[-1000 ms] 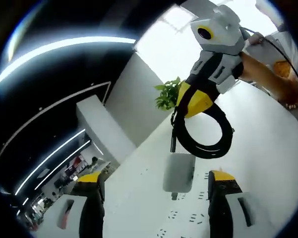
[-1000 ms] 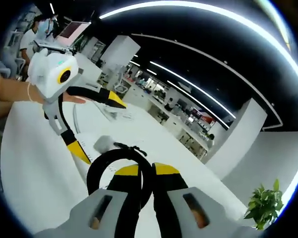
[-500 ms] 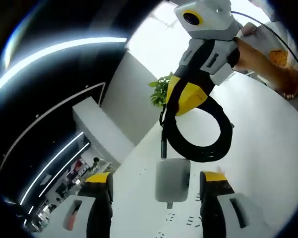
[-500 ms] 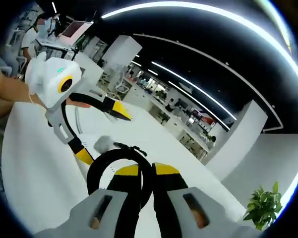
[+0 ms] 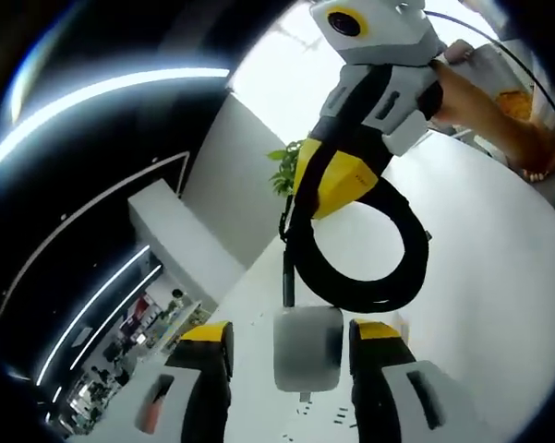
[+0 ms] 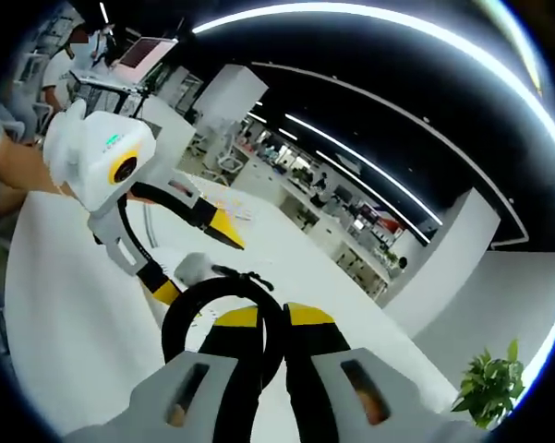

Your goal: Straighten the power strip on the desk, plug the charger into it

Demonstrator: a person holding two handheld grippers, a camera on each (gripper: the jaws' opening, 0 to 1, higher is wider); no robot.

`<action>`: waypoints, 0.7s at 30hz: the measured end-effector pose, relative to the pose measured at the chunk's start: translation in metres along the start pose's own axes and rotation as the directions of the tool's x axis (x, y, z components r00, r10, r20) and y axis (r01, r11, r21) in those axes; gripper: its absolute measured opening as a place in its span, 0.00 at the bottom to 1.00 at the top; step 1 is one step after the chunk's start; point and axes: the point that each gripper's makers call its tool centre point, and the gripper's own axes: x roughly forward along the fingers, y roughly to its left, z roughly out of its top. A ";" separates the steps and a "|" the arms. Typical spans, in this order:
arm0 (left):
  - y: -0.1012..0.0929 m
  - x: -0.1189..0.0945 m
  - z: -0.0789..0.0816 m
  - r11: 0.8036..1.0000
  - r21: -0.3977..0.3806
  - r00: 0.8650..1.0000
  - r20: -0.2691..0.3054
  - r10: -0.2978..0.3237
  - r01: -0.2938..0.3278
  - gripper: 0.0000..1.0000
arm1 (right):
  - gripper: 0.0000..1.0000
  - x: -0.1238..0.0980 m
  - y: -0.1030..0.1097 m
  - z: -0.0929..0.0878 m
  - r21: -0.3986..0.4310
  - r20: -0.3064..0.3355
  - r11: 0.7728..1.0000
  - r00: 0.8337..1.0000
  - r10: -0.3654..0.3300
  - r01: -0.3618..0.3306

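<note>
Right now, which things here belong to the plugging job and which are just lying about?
Job: charger; coiled cable, clamped in right gripper; left gripper, jaws open either side of the charger; power strip.
Lying about: potted plant; screen.

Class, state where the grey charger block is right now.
In the left gripper view, the charger block hangs from its coiled black cable, between the left hand-held gripper's open jaws.

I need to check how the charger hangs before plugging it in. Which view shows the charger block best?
The left gripper view: the charger hangs face-on between the left gripper jaws, below the coiled cable held by the right gripper. The right gripper view shows only a small grey corner of it behind the coil.
</note>
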 end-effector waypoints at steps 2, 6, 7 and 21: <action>-0.001 0.000 -0.001 1.000 0.001 1.000 -0.007 -0.001 0.001 0.44 | 0.06 0.000 0.000 0.000 -0.003 -0.002 1.000 1.000 -0.003 0.003; -0.003 0.001 -0.002 1.000 -0.020 1.000 -0.010 -0.015 0.014 0.36 | 0.06 0.000 0.000 0.000 -0.008 -0.005 1.000 1.000 -0.006 0.006; -0.003 0.001 -0.002 1.000 -0.022 1.000 -0.009 -0.019 0.018 0.35 | 0.06 0.000 0.000 0.000 -0.010 -0.006 1.000 1.000 -0.007 0.007; -0.012 0.005 -0.006 0.999 -0.006 0.999 -0.040 -0.035 0.034 0.27 | 0.06 0.001 0.003 0.002 -0.071 -0.050 0.997 0.999 -0.015 0.012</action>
